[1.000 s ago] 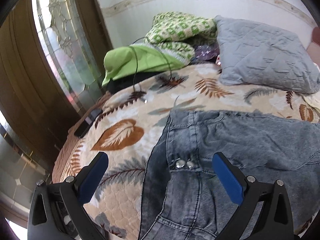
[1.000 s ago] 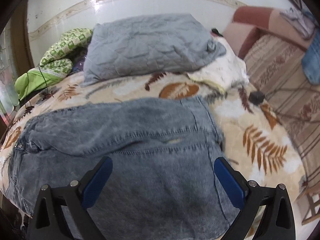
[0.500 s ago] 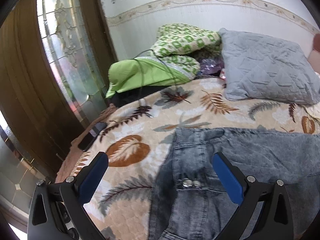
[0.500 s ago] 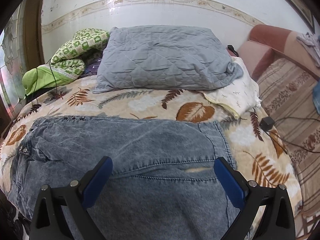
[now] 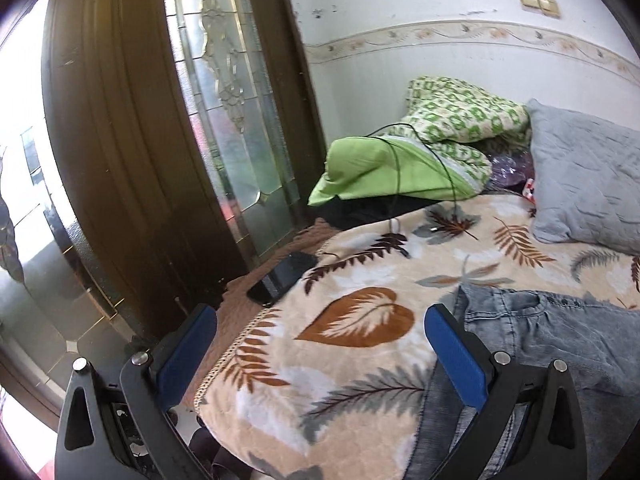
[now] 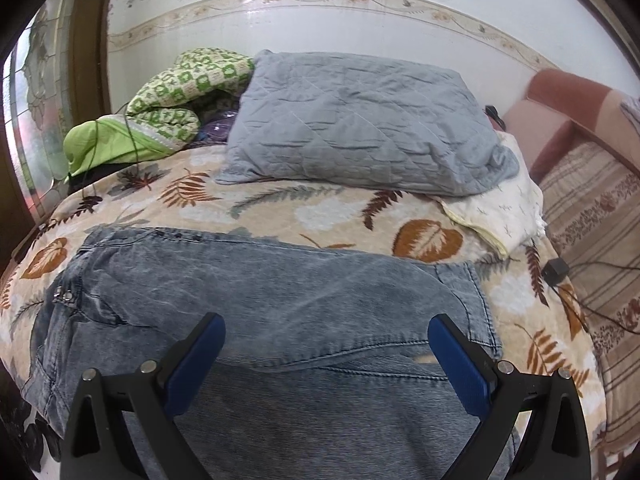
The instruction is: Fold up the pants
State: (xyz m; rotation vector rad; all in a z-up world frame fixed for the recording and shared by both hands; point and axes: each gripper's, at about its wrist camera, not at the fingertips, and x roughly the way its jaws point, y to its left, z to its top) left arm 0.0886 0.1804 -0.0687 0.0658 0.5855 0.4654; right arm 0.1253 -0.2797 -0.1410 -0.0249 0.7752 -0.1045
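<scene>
Item: pants [image 6: 256,292], grey-blue washed denim, lying flat across the near half of a bed covered by a cream blanket [image 6: 344,216] with brown and grey leaf print; waistband with two metal buttons [image 6: 63,295] toward the left edge of the bed, leg ends toward the right. Left tool [image 5: 320,356]: released, blue pads spread wide, holding nothing, above the blanket's left corner with its right finger [image 5: 456,356] just over the waistband edge of the pants. Right tool [image 6: 326,360]: released, pads wide apart, empty, above the middle of the pants; contact with the cloth cannot be told. Behind the pants, against the wall: grey quilted pillow [image 6: 360,128]; green and white patterned bedding [image 6: 176,92] bundled with a plain lime-green piece [image 5: 380,168], a thin dark cable [image 5: 400,160] looped over it. White cloth [image 6: 500,208] partly under the pillow's right end. Black phone [image 5: 284,278] at the bed's left edge, beside a dark wooden door with patterned glass [image 5: 232,120]. Small black charger [image 6: 556,268] at the right edge, next to a striped sofa [image 6: 592,208].
</scene>
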